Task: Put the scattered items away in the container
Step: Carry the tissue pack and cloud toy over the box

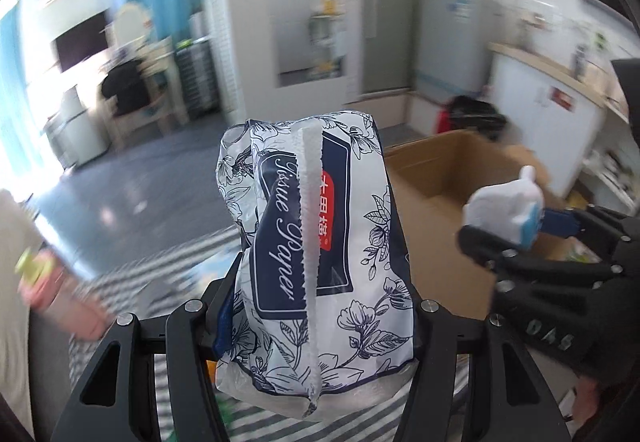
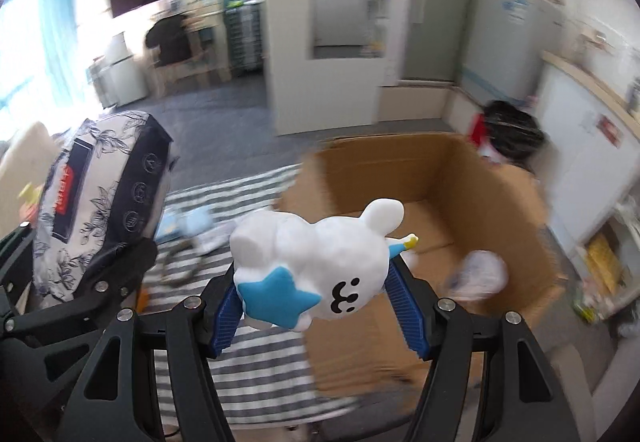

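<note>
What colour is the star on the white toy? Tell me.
Light blue, on the white toy gripped by the right gripper; clearest in the right wrist view.

- Daylight pours in from the window [image 1: 16,54] at far left in both views; it is blown out to white, with glare spilling onto the curtain [image 2: 60,22] and the floor [image 1: 132,198] beside it
- The room is bright overall; shadows are soft
- Motion blur smears the background: door [image 2: 344,2], fridge [image 2: 508,42] and box [image 2: 448,178] edges streak; the rug [image 2: 248,366] stripes stay legible
- Near things are sharpest: the tissue pack [image 1: 316,262] print reads crisply, and the toy [image 2: 320,266] is clear with mild highlight washout on its white top
- Fisheye bends walls and counters; a dark vignette rings the corners
</note>
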The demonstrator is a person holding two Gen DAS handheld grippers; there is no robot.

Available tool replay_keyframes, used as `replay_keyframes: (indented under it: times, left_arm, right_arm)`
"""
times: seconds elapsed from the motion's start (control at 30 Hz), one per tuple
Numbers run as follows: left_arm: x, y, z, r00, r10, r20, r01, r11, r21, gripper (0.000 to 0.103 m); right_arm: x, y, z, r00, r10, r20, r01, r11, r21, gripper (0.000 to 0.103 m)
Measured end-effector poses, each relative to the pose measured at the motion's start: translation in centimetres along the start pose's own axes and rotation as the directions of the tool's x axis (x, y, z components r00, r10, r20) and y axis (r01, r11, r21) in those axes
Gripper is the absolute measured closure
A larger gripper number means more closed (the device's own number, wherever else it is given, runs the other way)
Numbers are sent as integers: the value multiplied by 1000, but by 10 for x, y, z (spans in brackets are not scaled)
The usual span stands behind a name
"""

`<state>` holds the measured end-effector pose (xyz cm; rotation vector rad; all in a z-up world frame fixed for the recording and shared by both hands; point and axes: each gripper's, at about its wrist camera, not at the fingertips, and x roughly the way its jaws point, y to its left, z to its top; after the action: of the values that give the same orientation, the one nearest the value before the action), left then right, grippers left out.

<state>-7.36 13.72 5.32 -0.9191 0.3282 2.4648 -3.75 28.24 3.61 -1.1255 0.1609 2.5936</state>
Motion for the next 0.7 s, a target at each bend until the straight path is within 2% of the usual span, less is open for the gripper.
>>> replay_keyframes:
  times: [0.17,0.27,0.37,0.53,0.63,0.7]
  left_arm:
    - [26,-60,25,996,-88,-15,89,992,92,42]
    - [50,-98,31,995,-93,-38,98,982,162,42]
    - [74,-125,33,990,-122,-77,136,968,210,42]
    - [109,-149,34,977,-153,-146,182,961,210,41]
    - [123,-157,28,977,-135,-163,170,959,228,33]
    - [127,-158,26,978,-131,-161,166,959,228,19]
  right_arm:
    - [11,-63,3,995,-91,-40,95,991,97,38]
    - [28,-92,2,985,-149,-91,160,979,126,38]
    - [46,-121,-2,975,-166,-150,190,968,163,38]
    - [77,-153,-10,956,-182,-228,227,956,188,38]
    - [89,-162,-13,951,-176,-253,228,954,195,38]
    - [96,-166,-15,949,-169,-266,227,952,205,38]
